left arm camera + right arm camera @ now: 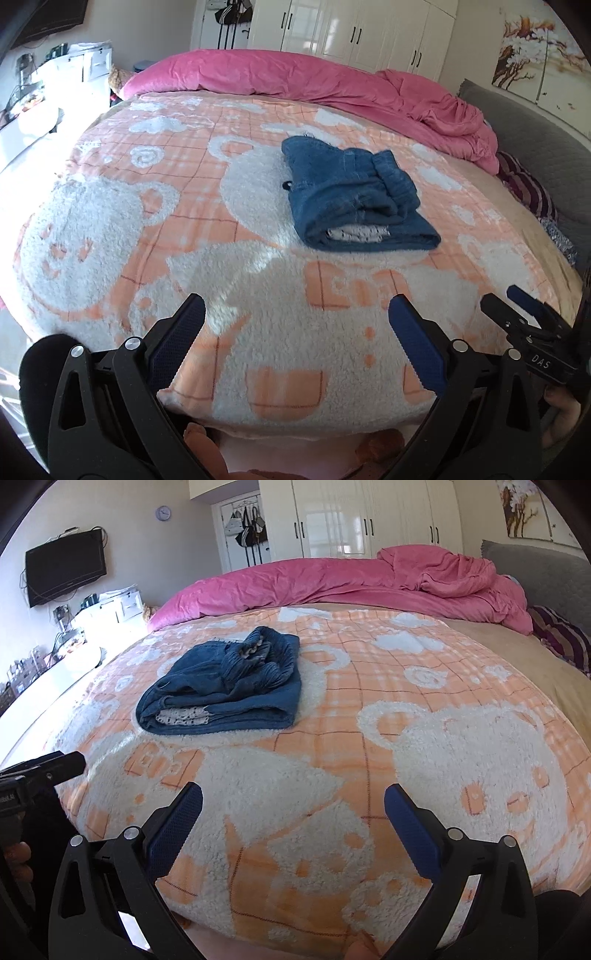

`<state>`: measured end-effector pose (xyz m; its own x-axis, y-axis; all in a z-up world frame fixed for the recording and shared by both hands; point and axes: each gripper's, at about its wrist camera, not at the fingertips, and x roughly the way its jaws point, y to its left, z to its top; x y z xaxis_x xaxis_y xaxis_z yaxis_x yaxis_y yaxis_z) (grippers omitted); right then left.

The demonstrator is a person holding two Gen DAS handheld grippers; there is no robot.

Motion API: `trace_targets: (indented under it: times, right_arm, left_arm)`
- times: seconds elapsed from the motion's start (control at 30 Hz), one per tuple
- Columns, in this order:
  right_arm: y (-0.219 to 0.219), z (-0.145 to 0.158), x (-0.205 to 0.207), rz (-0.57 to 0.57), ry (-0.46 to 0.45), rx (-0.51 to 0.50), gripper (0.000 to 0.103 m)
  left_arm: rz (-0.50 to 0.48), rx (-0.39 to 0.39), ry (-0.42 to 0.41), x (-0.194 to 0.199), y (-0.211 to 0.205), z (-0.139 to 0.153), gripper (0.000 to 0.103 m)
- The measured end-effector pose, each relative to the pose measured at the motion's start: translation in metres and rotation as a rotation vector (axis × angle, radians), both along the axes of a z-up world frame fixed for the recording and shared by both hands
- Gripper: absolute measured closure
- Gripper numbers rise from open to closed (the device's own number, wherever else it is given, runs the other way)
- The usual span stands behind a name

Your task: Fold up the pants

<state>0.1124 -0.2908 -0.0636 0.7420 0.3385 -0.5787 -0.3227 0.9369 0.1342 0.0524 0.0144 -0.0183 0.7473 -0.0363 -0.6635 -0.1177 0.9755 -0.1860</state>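
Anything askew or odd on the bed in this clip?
The fold is untidy: the pants form a compact stack on the blanket, but the waistband is bunched on top and pale lining pokes out at the near edge. Both grippers are open, clear of it.

Left gripper (297,308), right gripper (293,797): black frames, silver screws, blue textured pads (175,341)

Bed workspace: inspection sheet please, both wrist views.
Surface: orange-and-white fleece blanket covers the bed.
Job's things: blue pants lie folded in a stack, on the blanket, touched by neither claw.
Clutter: pink duvet bunched along the far edge; striped fabric by the grey headboard.
Grippers: left claw open, empty; right claw open, empty.
Cables: wires hang below the wall TV.
Surroundings: white wardrobe, cluttered desk.
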Motion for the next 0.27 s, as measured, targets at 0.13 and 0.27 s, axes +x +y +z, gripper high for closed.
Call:
trace_targets:
  times: [0.13, 0.27]
  right_arm:
    - [-0.06, 0.021, 0.042, -0.144, 0.003, 0.032, 0.005]
    - [-0.142, 0.024, 0.109, -0.341, 0.136, 0.054, 0.005]
  left_arm:
    - [0.121, 0.074, 0.127, 0.05, 0.054, -0.005, 0.009]
    - [0.276, 0.168, 0.241, 0.108, 0.135, -0.016, 0.009]
